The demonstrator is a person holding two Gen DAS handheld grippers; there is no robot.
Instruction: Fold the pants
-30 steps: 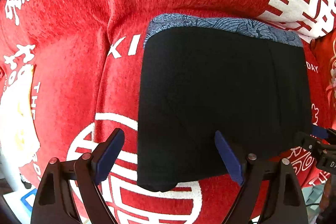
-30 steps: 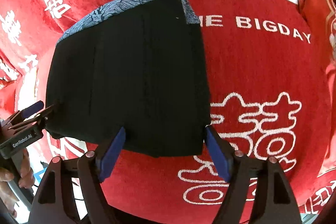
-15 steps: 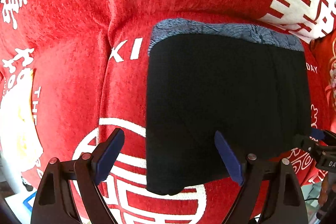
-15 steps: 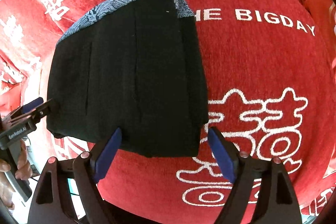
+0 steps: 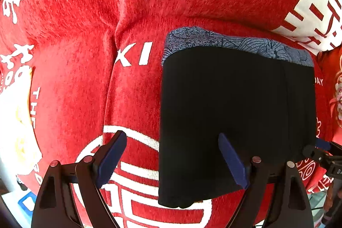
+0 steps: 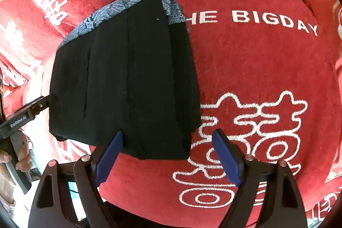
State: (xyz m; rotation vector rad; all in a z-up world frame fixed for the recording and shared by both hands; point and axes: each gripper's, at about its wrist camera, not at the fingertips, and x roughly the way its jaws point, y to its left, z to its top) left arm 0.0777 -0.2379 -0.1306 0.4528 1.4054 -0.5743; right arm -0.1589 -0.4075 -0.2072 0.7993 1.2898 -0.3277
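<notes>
Two grippers hang over the pants [image 5: 237, 121], both with jaws apart and nothing clamped. The pants lie as a compact black block on the red blanket [image 5: 74, 78], patterned waistband [image 5: 235, 43] at the far edge; the fold looks done or nearly done.

The left gripper [image 5: 173, 155] straddles the pants' near left edge, one finger over the bare blanket beside the pants, the other over the black cloth. The right gripper [image 6: 166, 155] straddles the near right corner in the same way, and its jaws have just been opening, with that corner between them but not pinched. Whether any pad brushes the cloth I cannot tell.

Risks, as I judge them:
- Snagging. A finger that sits over the cloth could drag the top layer on withdrawal and pull the near hem open.
- Uneven layers. At the pants' right edge the waistband [image 6: 173, 8] shows a second layer peeking out past the top one, so the stack is not flush; a nudge there could let it slide further.
- Soft ground. The blanket is plush and creased left of the pants, so pressing down beside the pants could tilt or shift the block.
- Collision. The grippers work close together at the pants' near edge and could knock each other.
</notes>
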